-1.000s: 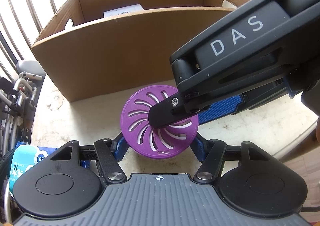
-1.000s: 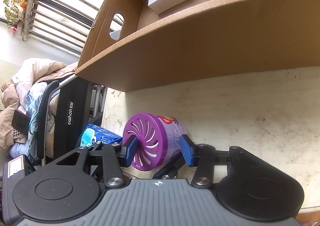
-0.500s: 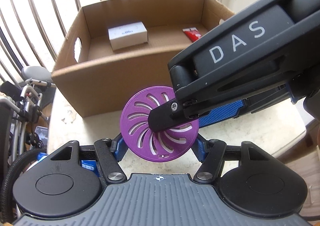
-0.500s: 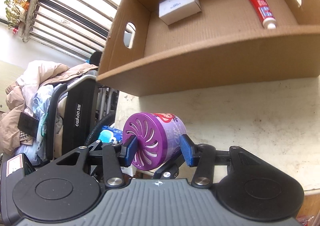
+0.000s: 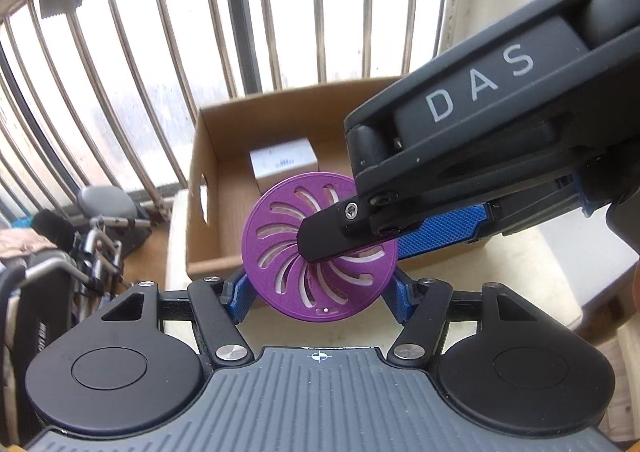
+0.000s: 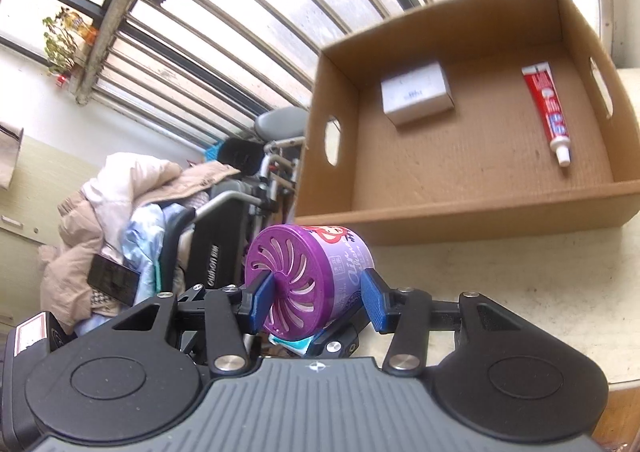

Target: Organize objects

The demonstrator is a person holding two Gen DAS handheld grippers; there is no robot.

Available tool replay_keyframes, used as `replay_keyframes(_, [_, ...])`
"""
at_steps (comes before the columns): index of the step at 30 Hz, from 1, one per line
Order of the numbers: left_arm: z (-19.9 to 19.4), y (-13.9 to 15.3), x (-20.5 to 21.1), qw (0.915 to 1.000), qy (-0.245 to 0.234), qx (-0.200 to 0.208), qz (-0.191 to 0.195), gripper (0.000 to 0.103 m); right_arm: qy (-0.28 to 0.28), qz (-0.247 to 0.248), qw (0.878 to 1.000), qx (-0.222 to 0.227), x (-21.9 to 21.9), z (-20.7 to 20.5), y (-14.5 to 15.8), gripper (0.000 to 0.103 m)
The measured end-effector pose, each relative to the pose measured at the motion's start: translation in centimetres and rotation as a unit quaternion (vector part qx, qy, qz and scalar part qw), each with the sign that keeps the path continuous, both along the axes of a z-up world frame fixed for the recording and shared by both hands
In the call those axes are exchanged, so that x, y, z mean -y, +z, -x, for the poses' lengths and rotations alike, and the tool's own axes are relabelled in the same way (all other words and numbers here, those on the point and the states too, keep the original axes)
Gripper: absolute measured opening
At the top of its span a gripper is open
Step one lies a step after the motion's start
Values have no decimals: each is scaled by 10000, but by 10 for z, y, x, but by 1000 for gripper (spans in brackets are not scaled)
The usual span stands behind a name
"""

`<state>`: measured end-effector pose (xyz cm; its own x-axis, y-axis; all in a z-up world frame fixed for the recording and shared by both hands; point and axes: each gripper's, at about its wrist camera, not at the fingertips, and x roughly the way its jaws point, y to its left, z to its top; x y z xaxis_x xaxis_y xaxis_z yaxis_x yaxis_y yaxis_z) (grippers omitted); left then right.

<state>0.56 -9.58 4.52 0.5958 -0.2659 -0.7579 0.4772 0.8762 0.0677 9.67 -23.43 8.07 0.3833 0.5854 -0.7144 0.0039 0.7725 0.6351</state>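
Note:
A purple air-freshener can [image 5: 288, 252] with a slotted lid is held in the air by both grippers. My left gripper [image 5: 320, 294] is shut on its sides. My right gripper [image 6: 316, 306] is shut on the same can [image 6: 320, 276], one finger across the lid, one on the base; its finger [image 5: 336, 236] crosses the lid in the left wrist view. The can is above the table [image 6: 540, 292], in front of the open cardboard box [image 6: 460, 212]. The box holds a white carton [image 6: 416, 96] and a red tube [image 6: 550, 112].
Window bars [image 5: 160, 52] stand behind the box [image 5: 208, 180]. A wheelchair [image 6: 224, 240] piled with clothes [image 6: 120, 204] sits left of the table. The white carton [image 5: 284, 166] shows in the left wrist view behind the can.
Both grippers have lifted the purple can well above the table. The box now sits lower in view, with its floor and contents exposed.

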Motion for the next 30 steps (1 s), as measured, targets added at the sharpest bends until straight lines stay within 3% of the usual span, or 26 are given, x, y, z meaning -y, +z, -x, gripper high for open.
replay_keyframes(10, [15, 46, -3, 9990, -178, 412, -22, 64, 33, -121, 9996, 239, 2, 14, 60, 52])
replay_keyframes(19, [30, 52, -3, 9992, -184, 363, -11, 64, -48, -270, 9996, 43, 0, 20, 67, 52])
replay_keyframes(30, [36, 73, -2, 9986, -227, 467, 27, 64, -53, -206, 9997, 145, -10, 14, 77, 52])
